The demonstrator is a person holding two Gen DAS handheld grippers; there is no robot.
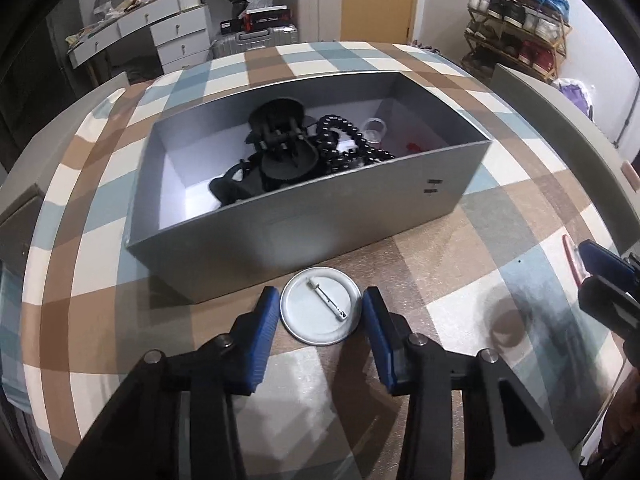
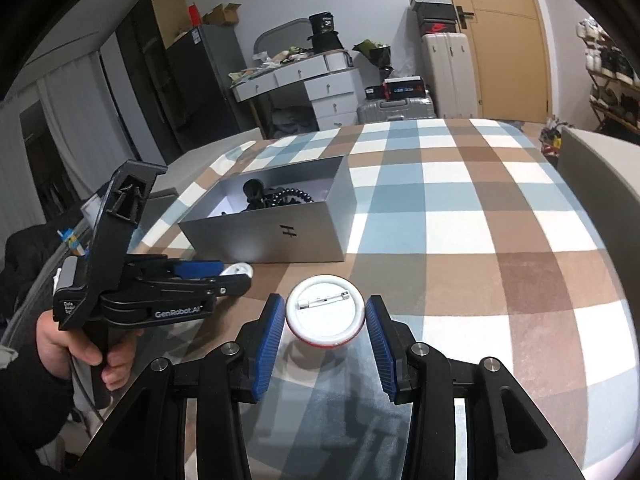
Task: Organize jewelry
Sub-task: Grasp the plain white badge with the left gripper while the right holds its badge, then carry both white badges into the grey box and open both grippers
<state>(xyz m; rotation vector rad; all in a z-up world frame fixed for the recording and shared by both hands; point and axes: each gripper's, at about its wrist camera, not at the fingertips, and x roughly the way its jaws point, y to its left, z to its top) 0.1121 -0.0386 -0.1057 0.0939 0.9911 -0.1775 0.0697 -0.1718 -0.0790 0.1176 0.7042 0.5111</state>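
The worktop (image 2: 460, 216) has a checked cloth in brown, blue and white. Behind it stands a white dresser (image 2: 316, 84) with drawers, cluttered on top. Suitcases (image 2: 448, 76) stand beside a wooden door (image 2: 504, 40). A shoe rack (image 1: 516, 20) is against the pale wall at the right. A dark cabinet (image 2: 200, 80) stands at the left.

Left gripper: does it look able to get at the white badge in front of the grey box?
Likely yes. The white badge lies pin-side up on the table between the left gripper's fingers, with nothing over it. The grey box stands just behind, apart. Whether the fingers already touch it is unclear.
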